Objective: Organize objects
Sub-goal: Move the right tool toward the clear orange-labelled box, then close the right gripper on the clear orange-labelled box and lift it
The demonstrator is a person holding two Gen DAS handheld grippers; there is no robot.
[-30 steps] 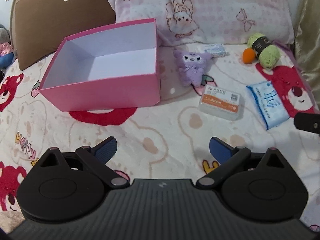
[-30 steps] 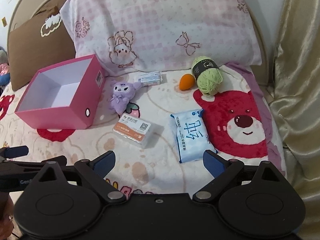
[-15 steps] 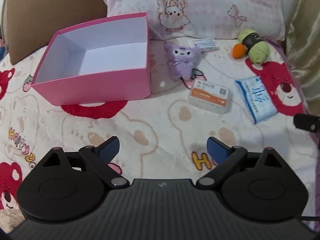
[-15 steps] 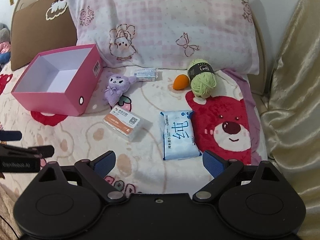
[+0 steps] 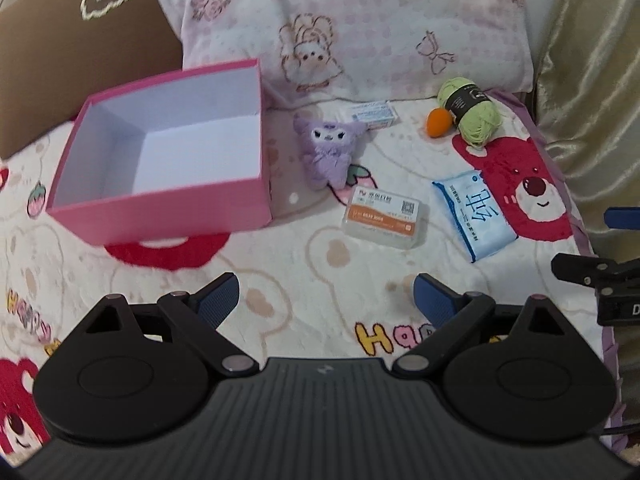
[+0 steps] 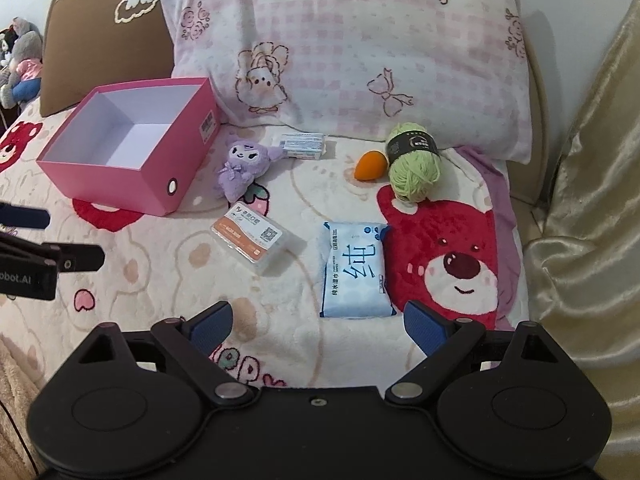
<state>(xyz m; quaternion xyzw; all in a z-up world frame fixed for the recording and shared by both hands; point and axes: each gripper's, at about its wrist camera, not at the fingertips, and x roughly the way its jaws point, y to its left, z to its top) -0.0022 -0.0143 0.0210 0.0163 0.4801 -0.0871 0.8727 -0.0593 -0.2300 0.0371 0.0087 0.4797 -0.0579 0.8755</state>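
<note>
Both grippers, left gripper (image 5: 326, 300) and right gripper (image 6: 318, 324), are being held wide open, nothing gripped, above the blanket (image 6: 168, 264); pink box (image 6: 120, 148) is sitting empty.

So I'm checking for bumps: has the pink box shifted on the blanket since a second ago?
No. The pink box sits over the same red blanket patch, with the purple plush beside it as before; only the cameras moved.

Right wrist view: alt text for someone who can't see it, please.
An open hand-held gripper hovers over a bed scattered with a wipes pack, plastic case, purple plush, yarn ball and an empty pink box.
</note>
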